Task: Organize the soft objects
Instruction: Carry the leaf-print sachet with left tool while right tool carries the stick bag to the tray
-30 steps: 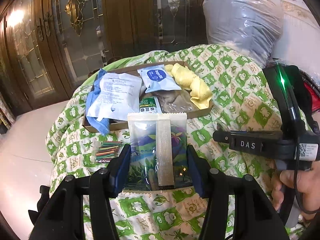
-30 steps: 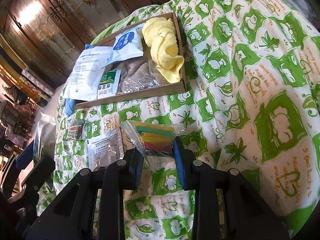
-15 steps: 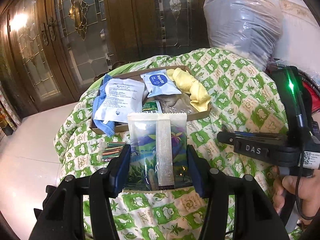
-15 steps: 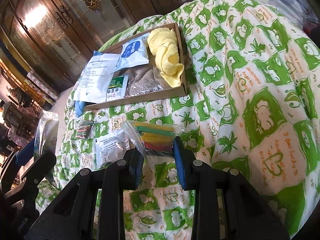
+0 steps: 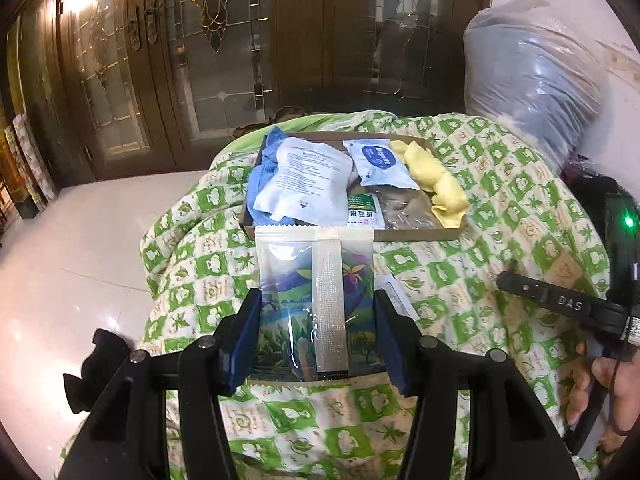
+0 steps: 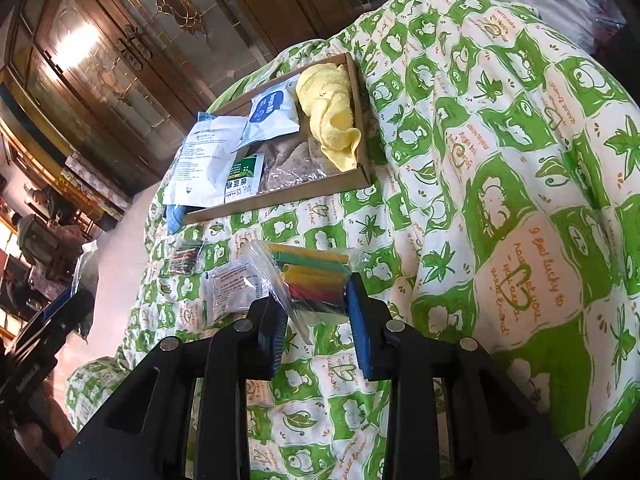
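My left gripper (image 5: 318, 330) clamps a printed foil pouch (image 5: 316, 300) upright, just short of the cardboard tray (image 5: 420, 235); my right gripper (image 6: 316, 326) pinches a clear bag of coloured tubes (image 6: 310, 274) above the green quilt (image 6: 500, 168)

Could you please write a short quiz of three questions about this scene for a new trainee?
1. True or false: the left claw is shut on the green printed pouch.
2. What does the right claw hold? A) a yellow towel B) a clear bag of coloured tubes C) nothing
3. Which soft thing lies at the right end of the cardboard tray?

Key: 1 true; 2 B; 3 the yellow towel.
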A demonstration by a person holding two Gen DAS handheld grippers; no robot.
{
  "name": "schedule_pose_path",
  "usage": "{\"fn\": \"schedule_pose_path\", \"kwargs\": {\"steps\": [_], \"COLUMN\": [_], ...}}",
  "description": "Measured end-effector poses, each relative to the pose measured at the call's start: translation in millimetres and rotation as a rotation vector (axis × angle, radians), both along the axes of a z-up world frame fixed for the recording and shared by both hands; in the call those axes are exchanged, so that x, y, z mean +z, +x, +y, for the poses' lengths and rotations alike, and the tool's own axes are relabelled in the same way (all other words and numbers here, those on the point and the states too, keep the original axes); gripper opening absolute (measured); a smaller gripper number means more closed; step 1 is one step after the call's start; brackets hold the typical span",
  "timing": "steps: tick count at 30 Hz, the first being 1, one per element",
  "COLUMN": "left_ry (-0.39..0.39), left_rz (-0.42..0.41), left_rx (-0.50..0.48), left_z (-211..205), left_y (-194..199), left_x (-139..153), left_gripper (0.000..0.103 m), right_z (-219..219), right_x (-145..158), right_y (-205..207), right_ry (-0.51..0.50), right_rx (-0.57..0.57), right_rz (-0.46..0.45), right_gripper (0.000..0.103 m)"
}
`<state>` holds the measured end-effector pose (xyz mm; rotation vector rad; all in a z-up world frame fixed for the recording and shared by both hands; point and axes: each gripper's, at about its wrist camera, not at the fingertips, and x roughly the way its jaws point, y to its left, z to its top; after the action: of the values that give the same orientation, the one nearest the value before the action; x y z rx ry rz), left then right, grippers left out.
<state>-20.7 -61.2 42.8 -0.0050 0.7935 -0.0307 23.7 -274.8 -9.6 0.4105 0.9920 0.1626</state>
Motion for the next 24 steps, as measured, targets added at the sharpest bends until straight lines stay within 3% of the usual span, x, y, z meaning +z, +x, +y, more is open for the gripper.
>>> {"fn": "schedule_pose_path", "kwargs": {"steps": [13,24], "left_ry": [0.096,0.064], "left_rz": [-0.024,-0.029], "left_rx": [-0.091,-0.098], "left_z": [-38,-36], "left_y": [26,59], "left_x": [-17,-26], "left_gripper": [0.055,0.055], "right_z": [4,5], "right_x": [1,4], "right_y": [1,8], "right_ry": [0.017,0.033], "right_rx": [0.01,0.014], "right_rz": [-0.007,0.002], "right_gripper": [0.028,0.028]}}
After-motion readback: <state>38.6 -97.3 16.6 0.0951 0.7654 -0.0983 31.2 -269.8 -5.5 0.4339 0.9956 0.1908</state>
